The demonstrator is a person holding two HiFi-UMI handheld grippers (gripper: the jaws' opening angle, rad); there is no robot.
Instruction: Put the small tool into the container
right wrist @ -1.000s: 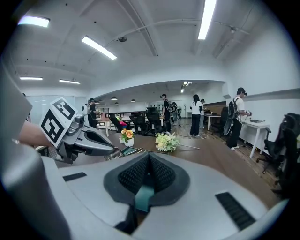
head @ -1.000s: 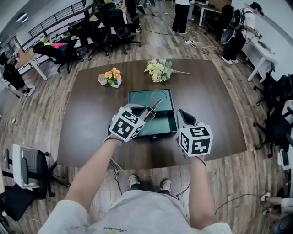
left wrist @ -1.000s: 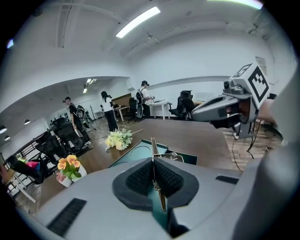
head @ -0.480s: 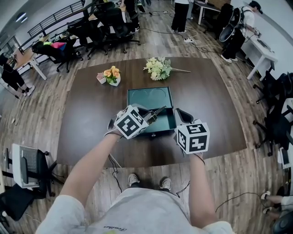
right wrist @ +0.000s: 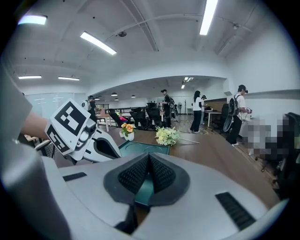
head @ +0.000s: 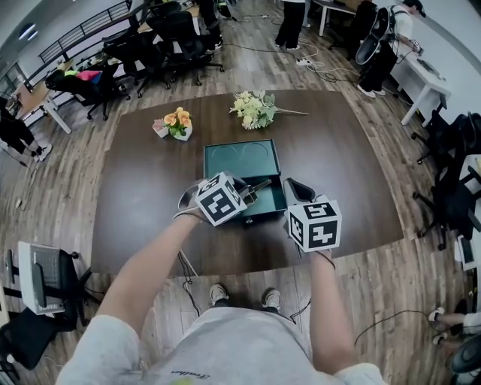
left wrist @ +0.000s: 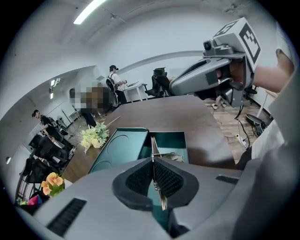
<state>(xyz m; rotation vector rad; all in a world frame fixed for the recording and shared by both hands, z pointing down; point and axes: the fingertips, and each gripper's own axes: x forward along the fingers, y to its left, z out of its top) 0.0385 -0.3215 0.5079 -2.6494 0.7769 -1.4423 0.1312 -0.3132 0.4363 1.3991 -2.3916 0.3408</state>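
The left gripper (left wrist: pixel 152 177) is clamping its two fingers on a small tool (left wrist: pixel 153 149), a thin metal piece pinched between the black pads and sticking out ahead of them. The tool's tip is hanging over the open green container (head: pixel 269 201). In the left gripper view the tip is reaching to about where the tray meets the raised lid (head: pixel 240 158). Something pale is lying in the tray just right of the tip; what it is cannot be told.

The right gripper (right wrist: pixel 149 169) is holding its fingers pressed together with nothing between them. It is hovering just outside the container's right wall, near the front edge of the table (head: pixel 143 203).

Bare dark wood is stretching out to the right of the right fingers and to the left of the left ones. Beyond the lid, well ahead of both pairs of fingers, white flowers (head: pixel 255 110) and a small pot of orange flowers (head: pixel 178 122) are lying on the tabletop. Office chairs (head: pixel 158 41) and standing people (head: pixel 289 22) are filling the wood-floored room further off.
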